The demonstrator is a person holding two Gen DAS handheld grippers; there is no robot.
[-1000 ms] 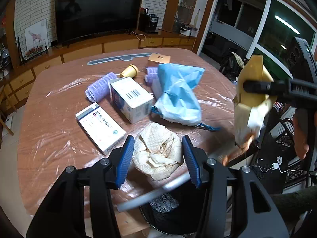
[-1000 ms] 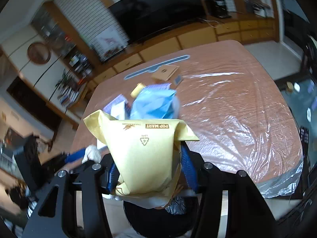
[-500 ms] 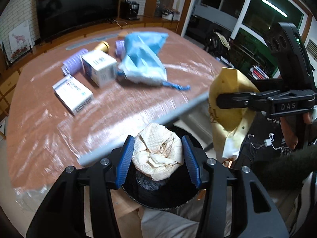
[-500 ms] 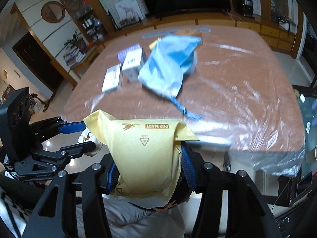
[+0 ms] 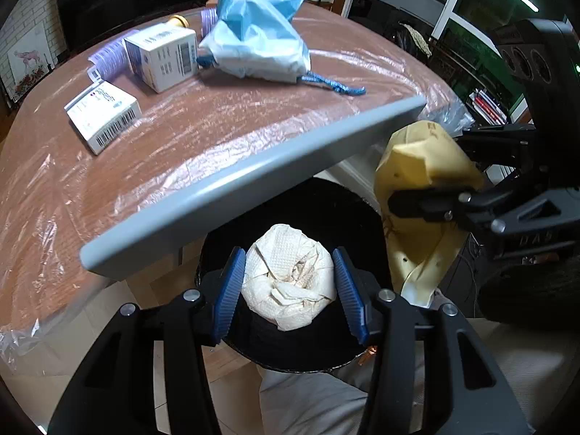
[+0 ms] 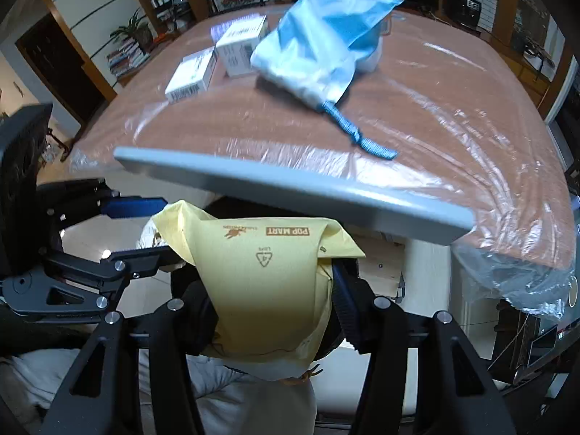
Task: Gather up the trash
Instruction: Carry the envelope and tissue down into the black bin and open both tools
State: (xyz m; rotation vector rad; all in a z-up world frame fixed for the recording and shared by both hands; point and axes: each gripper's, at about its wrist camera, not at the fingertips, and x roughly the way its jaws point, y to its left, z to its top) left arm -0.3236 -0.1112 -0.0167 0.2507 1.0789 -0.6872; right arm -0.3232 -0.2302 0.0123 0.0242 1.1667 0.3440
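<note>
The left tongs [image 5: 288, 284] are clamped on a paper wad [image 5: 288, 279], both blue pads pressed to its sides, directly above the open black bin [image 5: 326, 210] that stands on the floor just under the desk [image 5: 181, 137] edge. The bin's inside is too dark to tell its contents. The right tongs [image 6: 272, 290] are clamped on a yellow mailer [image 6: 261, 282], which hangs just beside the wad, over the bin's rim. On the plastic-covered desk, well apart from the bin, lie a blue bag [image 5: 257, 32] with its drawstring trailing, a tall box [image 5: 163, 56] touching the bag, a flat box [image 5: 103, 116] nearer the edge, and purple rollers [image 5: 108, 59] behind the boxes.
</note>
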